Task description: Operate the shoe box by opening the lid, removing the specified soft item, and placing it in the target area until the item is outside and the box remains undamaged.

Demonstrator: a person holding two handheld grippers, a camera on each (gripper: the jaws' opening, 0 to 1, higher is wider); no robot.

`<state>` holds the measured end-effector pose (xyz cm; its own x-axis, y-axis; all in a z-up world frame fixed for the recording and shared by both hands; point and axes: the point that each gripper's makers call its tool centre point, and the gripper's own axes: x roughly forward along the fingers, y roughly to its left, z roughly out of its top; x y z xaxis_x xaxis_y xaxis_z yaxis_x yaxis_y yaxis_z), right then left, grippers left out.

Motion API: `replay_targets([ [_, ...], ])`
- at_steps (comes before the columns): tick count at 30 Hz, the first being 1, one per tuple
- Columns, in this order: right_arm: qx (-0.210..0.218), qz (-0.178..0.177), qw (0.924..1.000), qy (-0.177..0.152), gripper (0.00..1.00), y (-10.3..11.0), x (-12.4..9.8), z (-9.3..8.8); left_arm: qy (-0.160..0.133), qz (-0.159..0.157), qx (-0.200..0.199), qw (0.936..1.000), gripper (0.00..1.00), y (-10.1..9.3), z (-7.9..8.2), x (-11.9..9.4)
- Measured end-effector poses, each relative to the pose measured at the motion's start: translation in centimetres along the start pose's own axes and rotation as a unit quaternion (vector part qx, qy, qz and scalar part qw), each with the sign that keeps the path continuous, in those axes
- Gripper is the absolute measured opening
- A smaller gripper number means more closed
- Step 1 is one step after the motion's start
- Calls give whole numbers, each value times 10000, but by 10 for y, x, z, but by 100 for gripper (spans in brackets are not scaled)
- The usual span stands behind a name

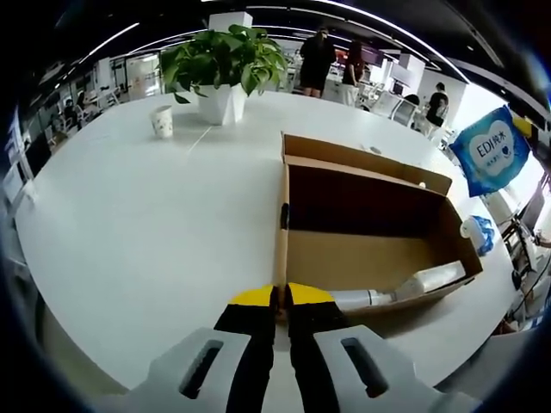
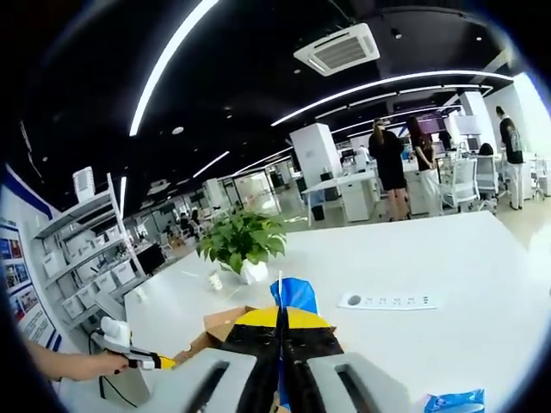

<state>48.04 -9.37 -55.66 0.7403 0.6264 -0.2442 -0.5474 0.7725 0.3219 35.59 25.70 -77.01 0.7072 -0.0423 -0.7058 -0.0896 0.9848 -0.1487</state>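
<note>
An open brown cardboard shoe box (image 1: 362, 206) lies on the white table (image 1: 146, 224), its lid flap folded back. My left gripper (image 1: 277, 297) is shut on the box's near corner edge, yellow tips on either side of the wall. A white tube-shaped thing (image 1: 426, 281) lies inside along the box's near wall. My right gripper (image 2: 281, 320) is shut on a soft blue pack (image 2: 294, 294) and holds it up above the table. That blue pack (image 1: 492, 151) hangs in the air to the right of the box. A corner of the box (image 2: 222, 323) shows below the right gripper.
A potted plant (image 1: 225, 64) and a paper cup (image 1: 162, 121) stand at the table's far side. A blue-white packet (image 1: 479, 234) lies beside the box. A power strip (image 2: 387, 301) and another blue packet (image 2: 456, 401) lie on the table. People stand beyond the table.
</note>
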Motion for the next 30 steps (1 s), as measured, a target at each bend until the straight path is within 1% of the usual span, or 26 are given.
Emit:
replay_targets([
  [8,4,-186,9998,102,0,-13,0,-15,-37,38,-66,10000,1,5,0,-1],
  [17,138,-367,9988,285,0,-22,7,-42,-70,66,-132,9999,1,9,0,-1],
  [22,297,-467,9983,201,0,-29,9,-42,-75,64,-158,9998,1,9,1,0],
  [25,349,-465,9981,186,0,-31,7,-39,-81,59,-178,9998,1,9,1,-1],
  [30,359,-465,9981,186,0,-31,4,-38,-85,53,-186,9998,1,9,1,-1],
])
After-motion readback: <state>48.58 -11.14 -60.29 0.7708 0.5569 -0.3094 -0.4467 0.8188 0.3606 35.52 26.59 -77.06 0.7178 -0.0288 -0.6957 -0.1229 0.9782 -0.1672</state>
